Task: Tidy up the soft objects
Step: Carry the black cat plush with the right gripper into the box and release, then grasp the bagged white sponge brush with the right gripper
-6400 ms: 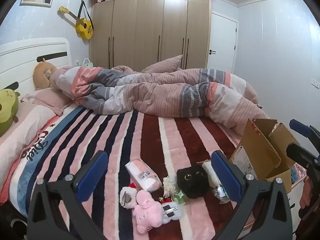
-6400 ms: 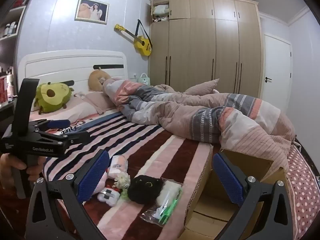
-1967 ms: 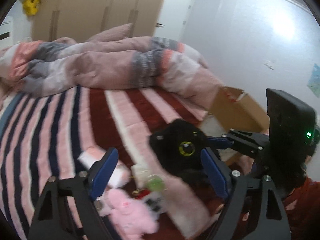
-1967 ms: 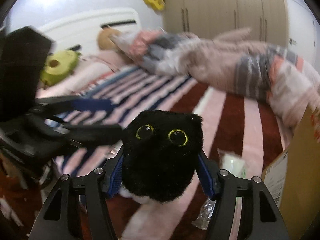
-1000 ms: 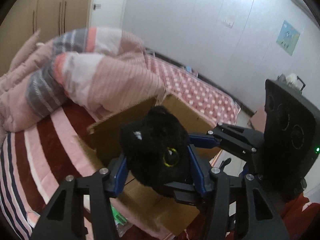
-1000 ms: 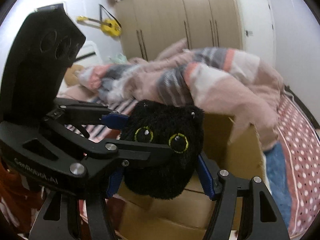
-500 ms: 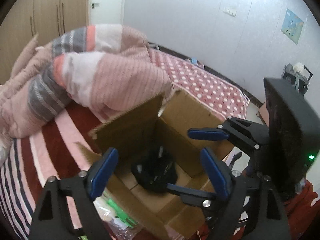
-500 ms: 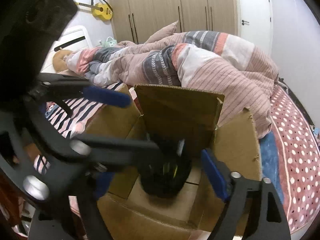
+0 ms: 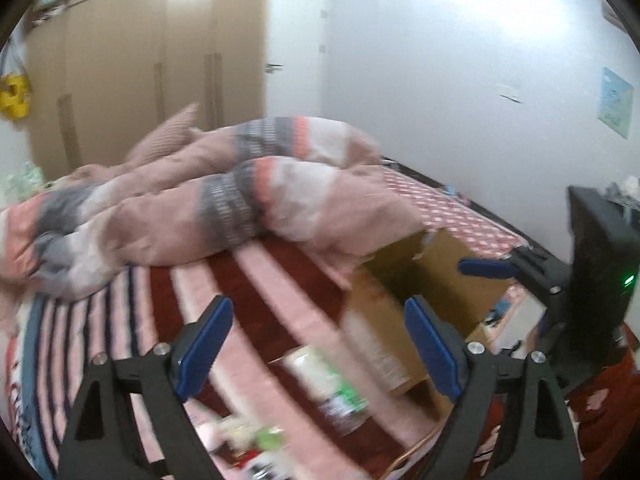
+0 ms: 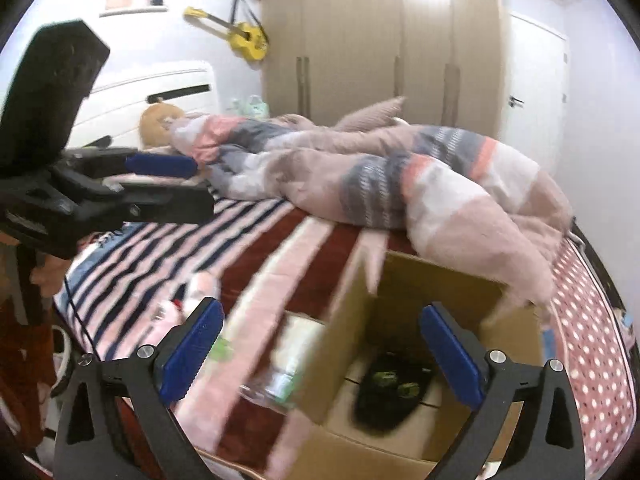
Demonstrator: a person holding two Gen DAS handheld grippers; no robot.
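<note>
Both claws wide and empty, right claw (image 10: 316, 348) over cardboard box (image 10: 348, 344) with black cat plush (image 10: 390, 394) inside, left claw (image 9: 320, 344) above clear packet (image 9: 328, 384): risk is snagging the box flap, knocking remaining toys off bed (image 9: 168, 304).

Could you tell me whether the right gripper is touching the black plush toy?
Apart: the right wrist view shows the black plush toy lying inside the box, below the open right gripper.

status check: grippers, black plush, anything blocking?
Left hand-held gripper open, empty. Right hand-held gripper open, empty. Black plush lies in box. Nothing blocking.
</note>
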